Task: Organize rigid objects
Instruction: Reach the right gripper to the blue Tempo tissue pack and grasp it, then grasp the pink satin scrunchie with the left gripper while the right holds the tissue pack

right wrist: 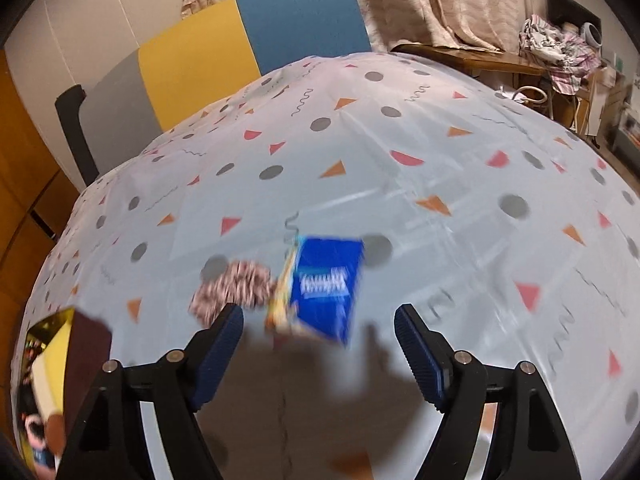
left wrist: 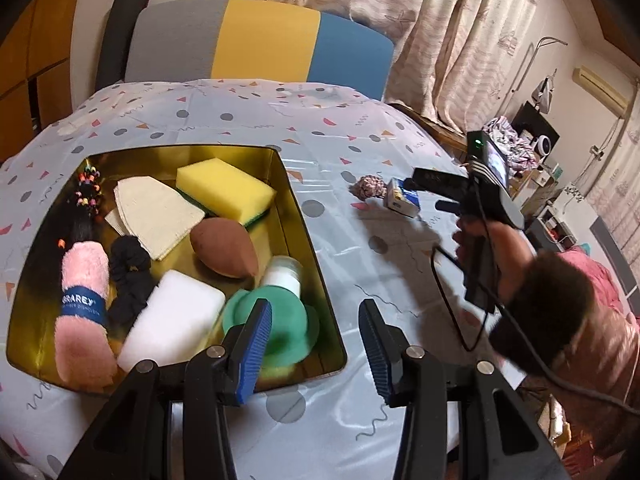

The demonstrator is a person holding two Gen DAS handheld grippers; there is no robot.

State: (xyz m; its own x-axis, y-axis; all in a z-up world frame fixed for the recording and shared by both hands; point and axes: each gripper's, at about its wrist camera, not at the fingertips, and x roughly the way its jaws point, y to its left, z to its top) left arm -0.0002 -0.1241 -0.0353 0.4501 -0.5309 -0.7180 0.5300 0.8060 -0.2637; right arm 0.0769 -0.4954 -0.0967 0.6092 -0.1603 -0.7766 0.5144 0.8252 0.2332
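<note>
Blue box [right wrist: 326,286] is lying mid-frame beside a scrunchie [right wrist: 234,282]; your right gripper [right wrist: 318,350] is hovering spread before it, your left gripper [left wrist: 316,346] gaping empty over the gold tin's [left wrist: 308,240] right rim.

Beyond the bench's [left wrist: 240,120] far edge stands a grey, yellow and blue chair [left wrist: 256,46]; patterned curtains [left wrist: 452,36] hang behind it, wooden cabinets [left wrist: 24,64] at left.

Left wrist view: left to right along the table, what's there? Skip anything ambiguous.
Pink plush → black scrunchie → brown ball → green cup → patterned scrunchie → blue box → right gripper
</note>
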